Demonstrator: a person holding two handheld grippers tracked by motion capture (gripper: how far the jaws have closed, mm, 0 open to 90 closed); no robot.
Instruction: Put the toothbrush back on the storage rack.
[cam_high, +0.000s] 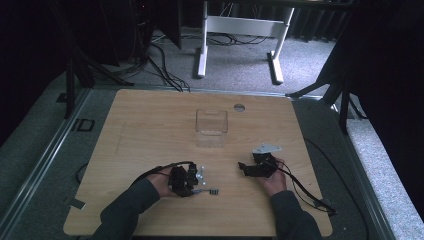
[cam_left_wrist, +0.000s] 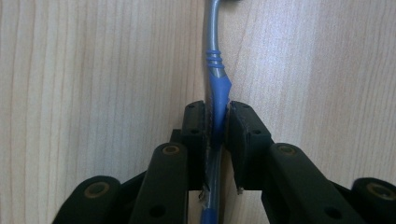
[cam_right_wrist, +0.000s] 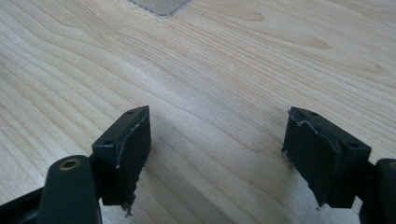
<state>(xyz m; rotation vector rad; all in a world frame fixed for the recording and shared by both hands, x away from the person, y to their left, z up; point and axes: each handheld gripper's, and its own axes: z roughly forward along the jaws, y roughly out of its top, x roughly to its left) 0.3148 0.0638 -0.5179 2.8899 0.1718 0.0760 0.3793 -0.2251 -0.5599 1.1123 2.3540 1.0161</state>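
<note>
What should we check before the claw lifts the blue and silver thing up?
1. Left claw squeezes the blue-and-silver handle: ok, both pads press its blue part.
2. Grip centred on the pads: ok.
3. Handle flat on the wooden table: ok.
4. Right claw free: ok, open with nothing between.
5. Clear box upright, ready behind: ok.
6. What the handle's far end is: cannot tell.
</note>
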